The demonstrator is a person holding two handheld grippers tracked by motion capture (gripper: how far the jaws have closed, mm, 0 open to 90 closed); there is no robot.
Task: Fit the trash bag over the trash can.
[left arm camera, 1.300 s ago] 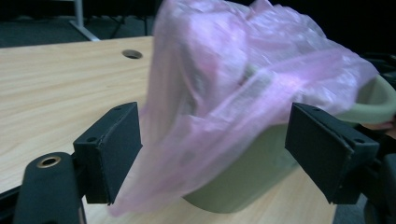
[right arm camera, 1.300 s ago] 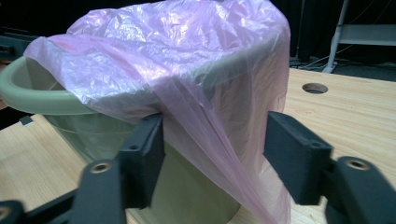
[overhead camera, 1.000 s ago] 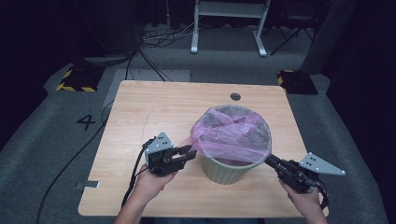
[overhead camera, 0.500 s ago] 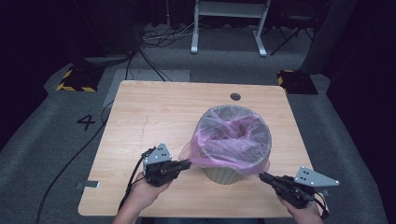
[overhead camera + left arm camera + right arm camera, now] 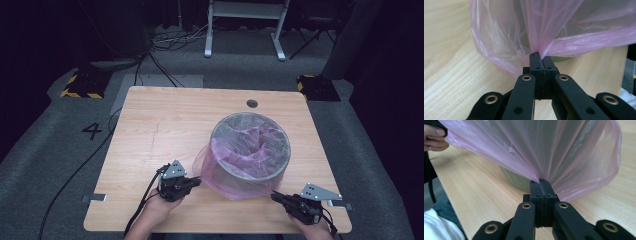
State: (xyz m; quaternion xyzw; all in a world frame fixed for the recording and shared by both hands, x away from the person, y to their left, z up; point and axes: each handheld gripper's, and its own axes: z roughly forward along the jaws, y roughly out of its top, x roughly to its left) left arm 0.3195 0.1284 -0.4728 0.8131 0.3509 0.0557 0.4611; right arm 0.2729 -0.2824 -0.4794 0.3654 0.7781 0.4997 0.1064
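Since a second ago, the pink bag (image 5: 215, 172) has been drawn down over the bin (image 5: 250, 150), each tool (left tool (image 5: 196, 182), right tool (image 5: 276, 196)) pinching film; lining looks nearly finished.

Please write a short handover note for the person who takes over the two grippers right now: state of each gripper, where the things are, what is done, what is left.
Left gripper: shut on the pink bag, pinching its edge low by the table.
Right gripper: shut on the same bag, on the bin's other near side.
Bin: upright, right of the table's middle.
Done: bag sits inside the bin, with its mouth folded over the rim and down the outer wall.
Left: probably let go of both pinches and check that the film lies evenly round the rim; the far side is hard to judge.
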